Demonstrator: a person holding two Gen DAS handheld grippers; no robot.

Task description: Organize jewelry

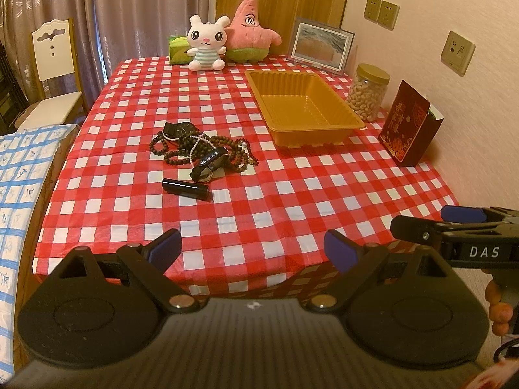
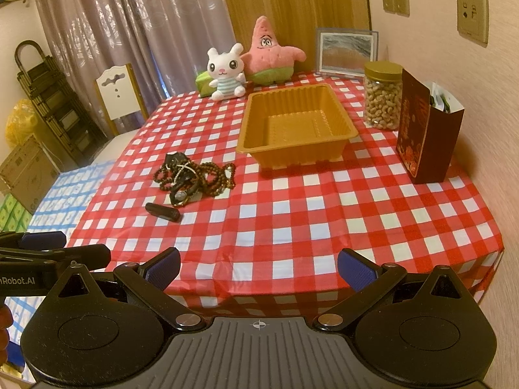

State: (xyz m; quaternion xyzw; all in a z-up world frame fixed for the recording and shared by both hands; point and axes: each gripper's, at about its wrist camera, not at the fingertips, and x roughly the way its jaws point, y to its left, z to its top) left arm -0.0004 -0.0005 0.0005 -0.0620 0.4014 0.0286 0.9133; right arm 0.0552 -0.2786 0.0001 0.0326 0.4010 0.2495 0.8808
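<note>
Left wrist view: the left gripper [image 1: 253, 249] hangs with its blue fingers spread wide and empty, just short of the near edge of a desk [image 1: 292, 201] draped in a red-and-white checked cloth. The right gripper [image 2: 258, 270], beside it, is likewise parted and holds nothing. A broad band of bare cloth runs between both grippers and the objects farther back.

A gold plastic tray [image 1: 306, 105] sits toward the far right of the desk, its ribbed interior empty. Left of it and apart from it lies the jewelry pile [image 1: 202, 149], a tangle of dark bead strings, a pale bead strand and black watches. A black tube [image 1: 186, 188] lies just in front of the pile, on its side.

Along the wall side stand a jar of nuts [image 1: 368, 95] with a gold lid, a dark red gift bag [image 1: 410, 128] near the tray's right flank, and a framed picture [image 1: 321, 47] at the back. A white plush rabbit [image 1: 207, 43], a pink plush starfish [image 1: 251, 30] and a green tissue box [image 1: 178, 50] line the far edge. Beyond the desk's left side are a blue-checked bed cover [image 1: 22, 175] and a white chair [image 1: 55, 74].
</note>
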